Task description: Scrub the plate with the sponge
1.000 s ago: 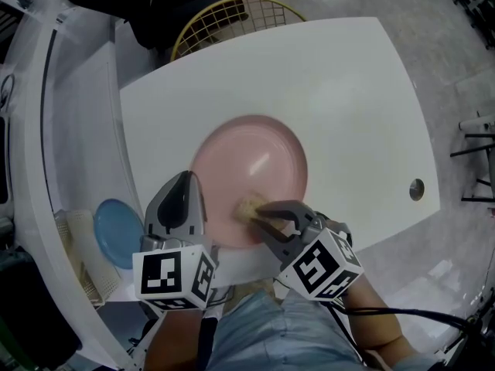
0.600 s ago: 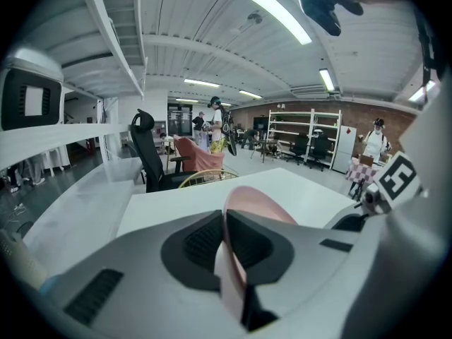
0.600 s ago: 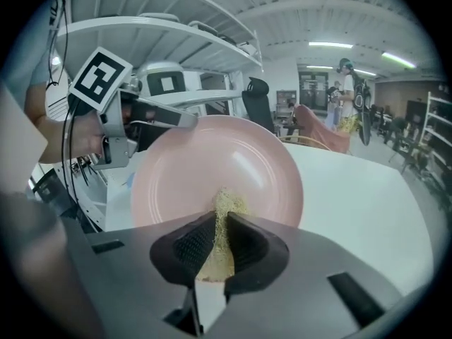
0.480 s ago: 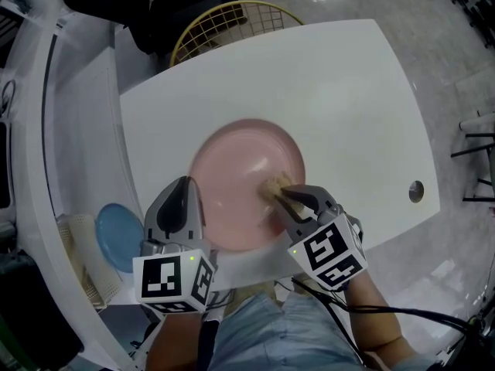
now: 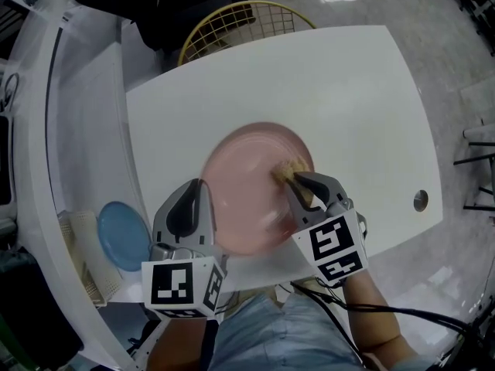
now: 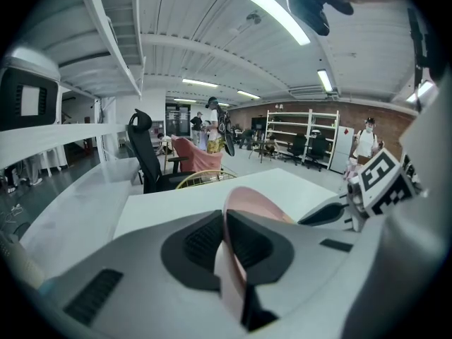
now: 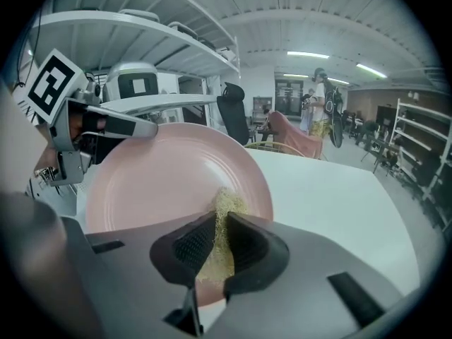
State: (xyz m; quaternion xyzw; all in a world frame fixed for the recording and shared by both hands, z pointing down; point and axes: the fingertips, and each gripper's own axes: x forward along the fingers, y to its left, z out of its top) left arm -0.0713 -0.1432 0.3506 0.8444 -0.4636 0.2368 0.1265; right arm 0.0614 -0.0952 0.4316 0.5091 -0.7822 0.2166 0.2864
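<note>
Left gripper (image 5: 203, 188) clamped on pink plate (image 5: 244, 178) rim. Right gripper (image 5: 298, 182) pinches tan sponge (image 5: 291, 168), touching plate's right side.

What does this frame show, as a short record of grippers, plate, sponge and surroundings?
left gripper: shut on the near rim of the pink plate
right gripper: shut on the sponge
sponge contact: pressed on the plate's face, near its right edge in the head view
support: white table
nearby: blue dish off the table's left side
</note>
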